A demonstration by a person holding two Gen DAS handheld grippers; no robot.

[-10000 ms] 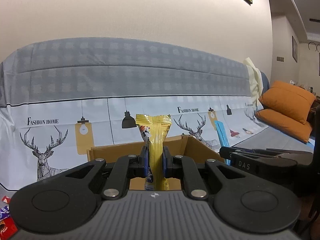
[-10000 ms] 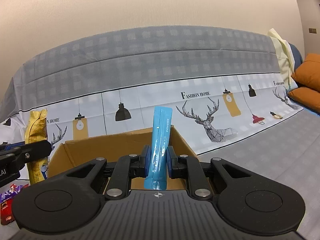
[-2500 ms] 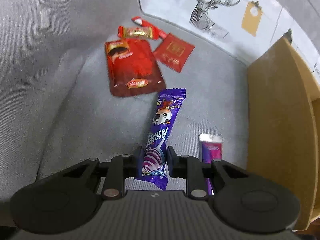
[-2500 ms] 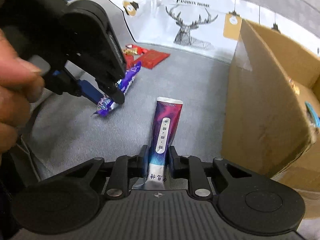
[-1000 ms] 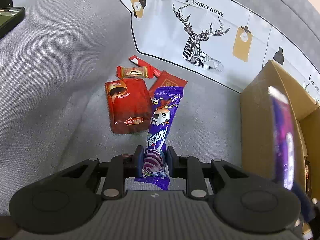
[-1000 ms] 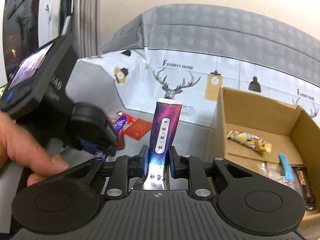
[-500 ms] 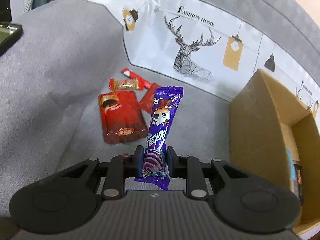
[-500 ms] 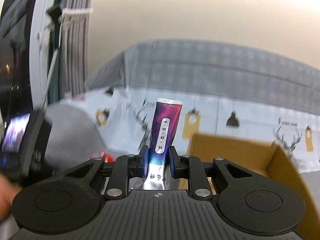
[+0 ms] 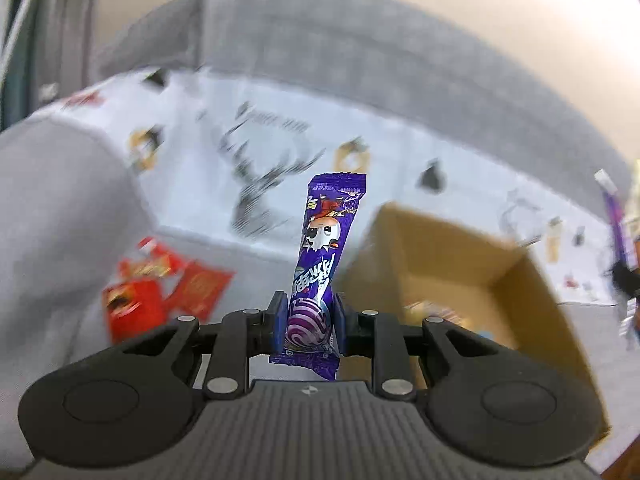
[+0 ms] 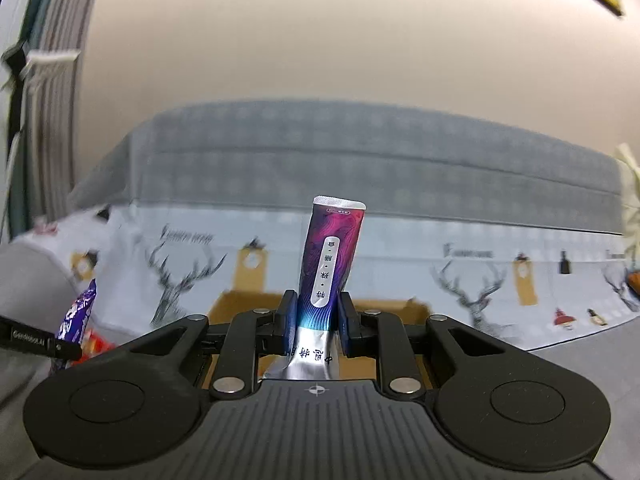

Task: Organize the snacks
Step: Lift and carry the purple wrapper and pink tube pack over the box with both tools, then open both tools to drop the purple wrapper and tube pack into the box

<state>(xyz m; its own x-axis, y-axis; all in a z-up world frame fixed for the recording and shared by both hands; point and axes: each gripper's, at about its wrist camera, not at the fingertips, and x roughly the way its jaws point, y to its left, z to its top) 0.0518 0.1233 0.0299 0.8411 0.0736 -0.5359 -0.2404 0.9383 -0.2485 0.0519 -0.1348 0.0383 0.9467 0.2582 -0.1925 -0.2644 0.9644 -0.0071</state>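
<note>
Left gripper (image 9: pixel 307 322): clamped on lower end of purple lollipop packet (image 9: pixel 320 256), packet standing upright above fingers.
Right gripper (image 10: pixel 317 322): clamped on purple-magenta sachet (image 10: pixel 330 258), sachet upright, silver end bent toward camera.
Cardboard box (image 9: pixel 444 268): open, on grey sofa seat, just right of lollipop packet in left view; some snacks inside, blurred.
Red snack packets (image 9: pixel 160 292): lying on seat at left, well apart from box.
Sofa cover (image 10: pixel 192 268): white with deer print, behind box.
</note>
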